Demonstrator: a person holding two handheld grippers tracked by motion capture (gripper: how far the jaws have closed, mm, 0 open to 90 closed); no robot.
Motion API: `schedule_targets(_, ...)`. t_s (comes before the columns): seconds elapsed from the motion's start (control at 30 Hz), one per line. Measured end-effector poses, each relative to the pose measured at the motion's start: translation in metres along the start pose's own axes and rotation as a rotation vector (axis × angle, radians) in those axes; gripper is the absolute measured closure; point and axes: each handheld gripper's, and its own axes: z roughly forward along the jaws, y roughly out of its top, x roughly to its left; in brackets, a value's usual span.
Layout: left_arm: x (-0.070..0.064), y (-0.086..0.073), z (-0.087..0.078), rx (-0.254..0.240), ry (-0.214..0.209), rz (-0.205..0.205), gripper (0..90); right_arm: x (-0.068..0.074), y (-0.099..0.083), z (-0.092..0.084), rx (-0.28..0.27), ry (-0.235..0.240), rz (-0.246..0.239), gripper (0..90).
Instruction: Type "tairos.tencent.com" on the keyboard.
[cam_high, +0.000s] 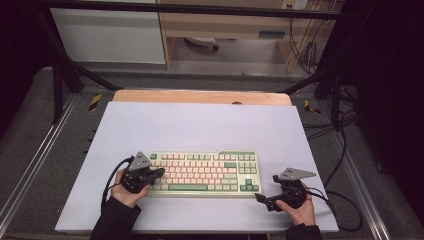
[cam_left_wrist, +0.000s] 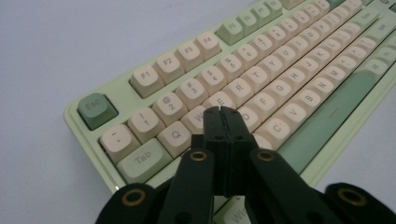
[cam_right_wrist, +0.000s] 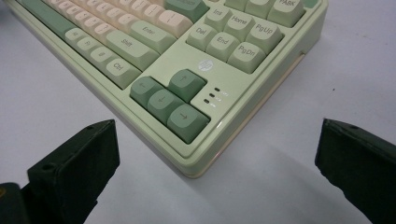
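Here the closed left gripper (cam_left_wrist: 223, 110) should press one keyboard (cam_high: 204, 172) key squarely near W and E; the open right gripper (cam_high: 266, 191) waits right of it.

Dark sleeves are worn on both forearms. Each hand carries a black gripper, the left gripper (cam_high: 159, 172) and the right gripper (cam_high: 266, 192), topped by a grey three-cornered plate and trailed by a black cable. Brass-coloured rivets are seen in the black linkage behind the left fingers (cam_left_wrist: 215, 128); the right fingers (cam_right_wrist: 79, 163) are blocky and matt black.
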Motion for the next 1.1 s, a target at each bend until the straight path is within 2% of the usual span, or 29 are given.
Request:
schedule_targets(0.5,0.0056,-0.0074,0.004,0.014,0.012,-0.012,89.9,0.0,-0.0001,0.0002,0.002,-0.001,-0.001,0.3)
schedule_targets(0.67,0.0048,-0.0088,0.0069,0.024,0.015,-0.004,89.8,-0.0001,-0.0001,-0.0001,0.003,-0.002,-0.005,0.3)
schedule_targets(0.87,0.0043,-0.0072,0.0036,0.009,0.015,-0.003,89.9,0.0001,0.0004,-0.0008,-0.005,-0.001,-0.004,1.3)
schedule_targets(1.1,0.0038,-0.0054,0.0003,-0.006,0.009,-0.004,89.8,0.0023,0.0026,-0.0013,-0.007,0.008,-0.026,6.4)
